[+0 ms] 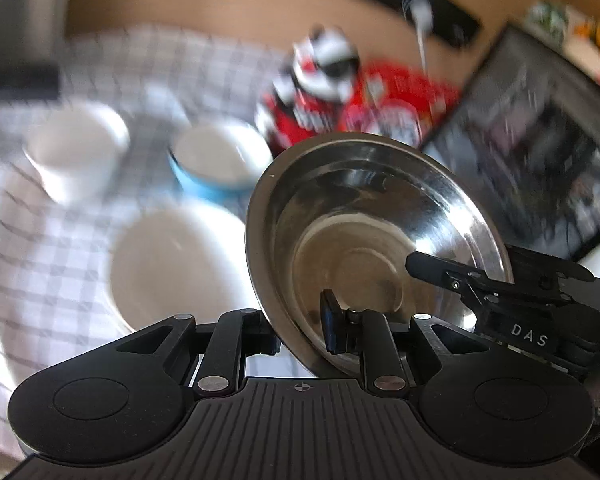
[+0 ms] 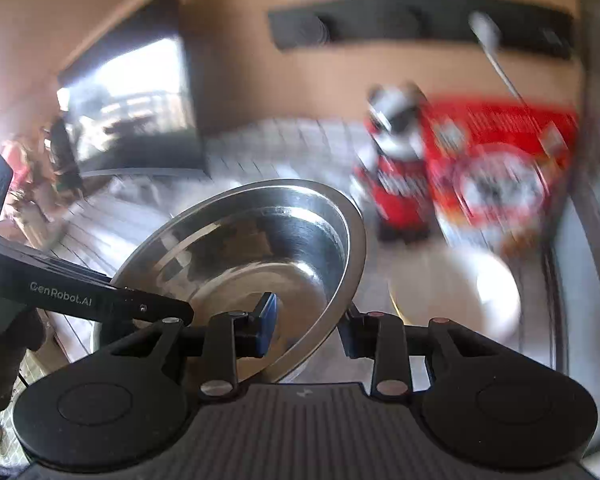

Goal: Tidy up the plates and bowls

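A: Gripping one steel bowl point(image 1: 380, 232) from both sides, tilted, off the bench point(image 1: 40, 240). Left gripper point(image 1: 300, 328) pinches the near rim, one finger inside the bowl, one outside under it. Right gripper point(image 2: 306, 320) does the same on its own side of the rim.

B: Risk?

A: Thin-edge pinches on slick metal, so I'd guess the bowl could pivot or slip if the two hands drift apart or twist unevenly. Background is smeared in both views, which suggests fast motion.

B: Around it?

A: White plate point(image 1: 176, 264) just below-left of it, blue-sided bowl point(image 1: 220, 164) and white bowl point(image 1: 80, 148) farther back on the checked cloth. Red packages point(image 1: 340, 100) behind, dark tray point(image 1: 540, 140) right. A drop would likely hit the plate.
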The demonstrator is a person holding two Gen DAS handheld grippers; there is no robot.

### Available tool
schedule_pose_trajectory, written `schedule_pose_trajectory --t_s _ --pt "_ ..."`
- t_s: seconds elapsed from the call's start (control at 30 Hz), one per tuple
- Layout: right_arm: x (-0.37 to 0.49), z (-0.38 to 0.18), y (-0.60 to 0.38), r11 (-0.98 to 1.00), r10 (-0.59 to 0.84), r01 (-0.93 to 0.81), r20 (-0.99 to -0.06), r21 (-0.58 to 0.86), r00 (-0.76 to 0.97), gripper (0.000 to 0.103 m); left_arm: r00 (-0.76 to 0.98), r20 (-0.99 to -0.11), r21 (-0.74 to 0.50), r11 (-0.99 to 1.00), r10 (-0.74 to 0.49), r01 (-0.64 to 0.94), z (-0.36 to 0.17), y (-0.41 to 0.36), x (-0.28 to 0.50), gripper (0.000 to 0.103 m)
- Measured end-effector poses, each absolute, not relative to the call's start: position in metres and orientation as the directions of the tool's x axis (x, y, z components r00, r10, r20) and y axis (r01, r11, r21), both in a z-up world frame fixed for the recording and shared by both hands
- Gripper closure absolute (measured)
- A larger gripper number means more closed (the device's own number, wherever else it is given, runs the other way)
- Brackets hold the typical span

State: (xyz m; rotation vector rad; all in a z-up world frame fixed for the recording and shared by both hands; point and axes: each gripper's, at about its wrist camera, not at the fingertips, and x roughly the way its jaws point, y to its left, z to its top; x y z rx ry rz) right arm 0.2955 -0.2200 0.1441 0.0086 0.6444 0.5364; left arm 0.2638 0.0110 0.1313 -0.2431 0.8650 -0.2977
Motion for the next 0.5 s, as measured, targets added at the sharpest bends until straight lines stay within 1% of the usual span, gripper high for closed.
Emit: schedule_pose_trajectory --t_s 0.1,0.2,0.37,0.5 --pt "0.307 0.164 -0.190 0.847 0.499 -0.518 -0.513 0.119 0.698 0.071 0.681 -0.665 -0.294 0.945 -0.308 0.141 0.154 0.032 0.266 0.082" --pt "0.322 0.171 -0.162 0.835 0.514 -0.542 -0.491 0.099 0.703 0.071 0.719 -0.640 -0.289 0.952 -0.269 0.098 0.162 0.054 0.274 0.082" --pt "0.343 0.160 -0.130 0.823 0.525 -0.559 -0.508 0.098 0.683 0.071 0.718 -0.650 -0.316 0.948 -0.250 0.043 0.150 0.084 0.287 0.082" --pt "0.354 0.133 -0.116 0.832 0.499 -0.546 -0.560 0.096 0.662 0.071 0.667 -0.702 -0.318 0.948 -0.248 0.017 0.119 0.094 0.300 0.082"
